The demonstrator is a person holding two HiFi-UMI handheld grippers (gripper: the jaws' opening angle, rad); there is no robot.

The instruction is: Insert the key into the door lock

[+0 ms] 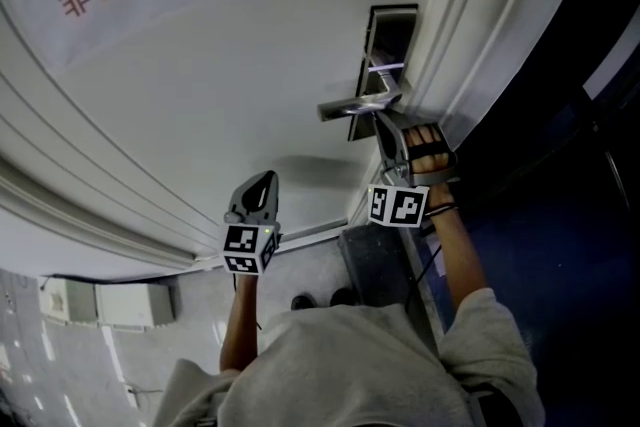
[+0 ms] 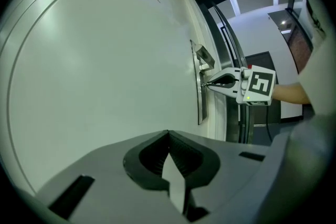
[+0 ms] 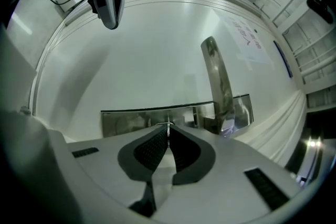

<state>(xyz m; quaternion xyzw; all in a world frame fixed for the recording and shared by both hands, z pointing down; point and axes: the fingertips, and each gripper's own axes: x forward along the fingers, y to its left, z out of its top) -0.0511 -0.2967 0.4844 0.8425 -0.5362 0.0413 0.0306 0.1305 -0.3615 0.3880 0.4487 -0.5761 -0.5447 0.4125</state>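
Overhead, the head view shows one steel lock plate (image 1: 392,40) with one lever handle (image 1: 355,105) near the right edge of the white door (image 1: 200,95), frame mouldings (image 1: 470,35) just beside it. The right gripper (image 1: 382,122) noses in below the handle. The left gripper (image 1: 262,183) hangs well apart over bare door. The left gripper view shows its jaws together on nothing. The right gripper view shows closed jaws pinching one thin key (image 3: 168,125), an edge-on sliver at the plate.
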